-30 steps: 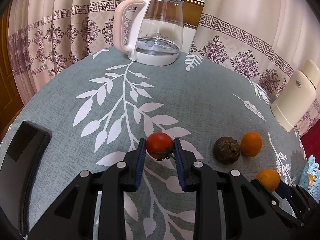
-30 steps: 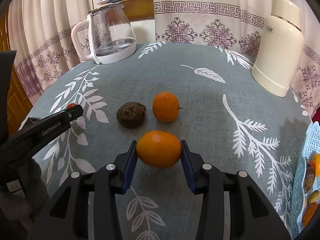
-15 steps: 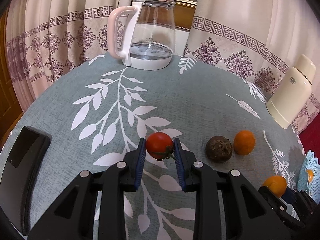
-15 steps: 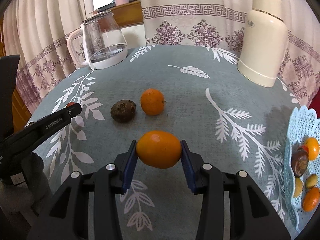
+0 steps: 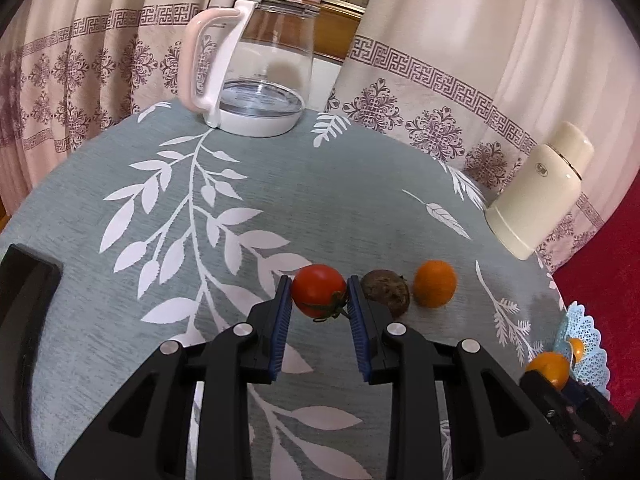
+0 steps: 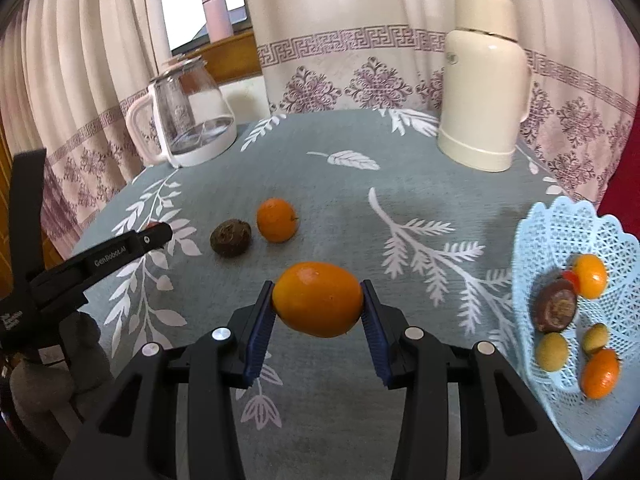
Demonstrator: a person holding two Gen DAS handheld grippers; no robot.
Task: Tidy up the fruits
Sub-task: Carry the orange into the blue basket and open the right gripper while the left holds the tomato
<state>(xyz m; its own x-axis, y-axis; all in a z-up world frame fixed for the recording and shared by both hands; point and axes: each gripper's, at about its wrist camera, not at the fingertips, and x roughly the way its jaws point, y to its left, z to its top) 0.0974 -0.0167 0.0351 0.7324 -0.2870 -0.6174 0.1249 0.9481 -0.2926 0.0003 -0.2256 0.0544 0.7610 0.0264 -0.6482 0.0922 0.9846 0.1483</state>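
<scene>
My left gripper (image 5: 319, 300) is shut on a red tomato (image 5: 317, 289) with a green stem, held above the cloth. Just right of it on the table lie a dark brown wrinkled fruit (image 5: 387, 291) and a small orange (image 5: 435, 283). My right gripper (image 6: 318, 300) is shut on a larger oval orange (image 6: 318, 299), lifted over the table; from the left wrist view this orange (image 5: 548, 368) shows at the lower right. A pale blue lace basket (image 6: 532, 240) at the right holds several fruits. The brown fruit (image 6: 231, 238) and small orange (image 6: 277, 220) sit left of centre.
A glass kettle with a pink handle (image 5: 256, 64) stands at the far edge. A cream thermos (image 6: 482, 96) stands at the back right. Patterned curtains hang behind the round table (image 5: 340, 208). A black block (image 5: 24, 304) sits at the left edge.
The right gripper has carried the oval orange to the right, bringing the blue basket into its view. The left gripper still holds the tomato and has tilted slightly, little moved.
</scene>
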